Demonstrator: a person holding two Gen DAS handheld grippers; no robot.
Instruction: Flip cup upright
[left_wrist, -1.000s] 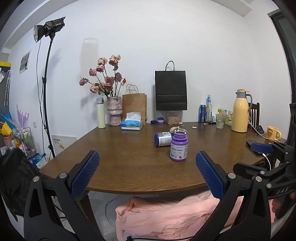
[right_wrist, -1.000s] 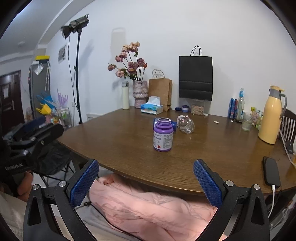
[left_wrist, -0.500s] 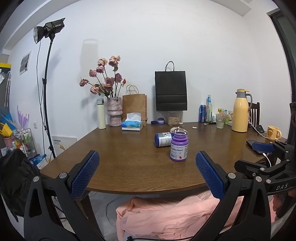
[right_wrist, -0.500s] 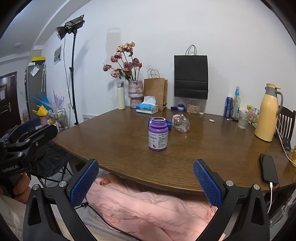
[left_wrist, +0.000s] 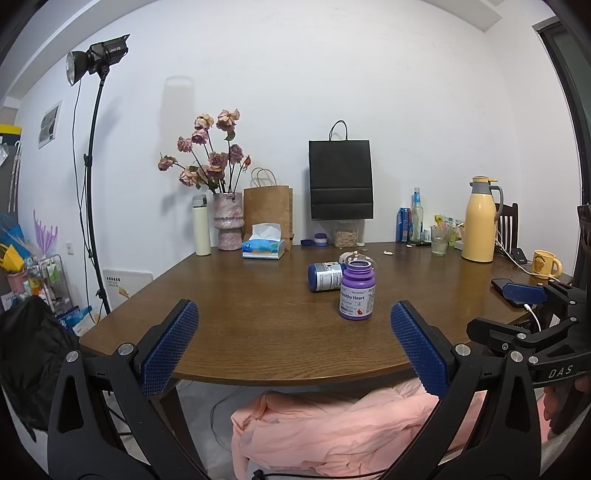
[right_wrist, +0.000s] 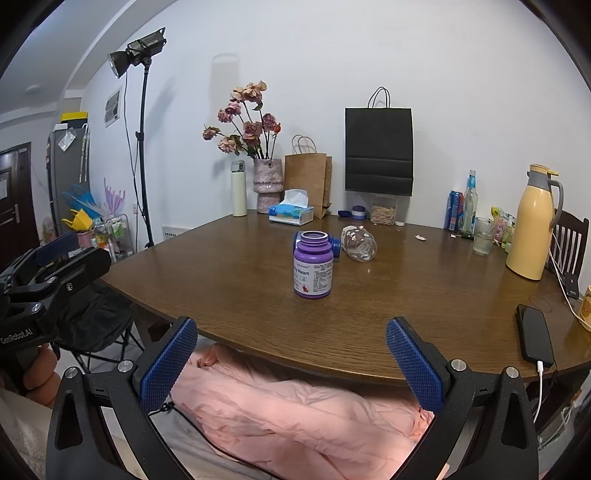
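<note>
A clear glass cup (right_wrist: 359, 246) lies on its side near the middle of the brown table (right_wrist: 406, 295); in the left wrist view the cup (left_wrist: 349, 255) is mostly hidden behind a purple bottle. The purple bottle (right_wrist: 313, 265) stands upright in front of it, and a blue bottle (left_wrist: 325, 277) lies on its side beside it. My left gripper (left_wrist: 293, 321) is open, held short of the table's near edge with nothing in it. My right gripper (right_wrist: 291, 332) is also open and empty, off the table edge, well short of the cup.
Against the back wall stand a vase of flowers (right_wrist: 267, 181), a tissue box (right_wrist: 291, 213), paper bags (right_wrist: 378, 147), a yellow thermos (right_wrist: 528, 229) and a drinking glass (right_wrist: 483, 242). A phone (right_wrist: 535, 338) charges at the right edge. Pink fabric (right_wrist: 295, 406) lies below the table.
The right wrist view has slid a little, so the purple bottle sits slightly further left in it. The left gripper and the objects on the table have not moved.
</note>
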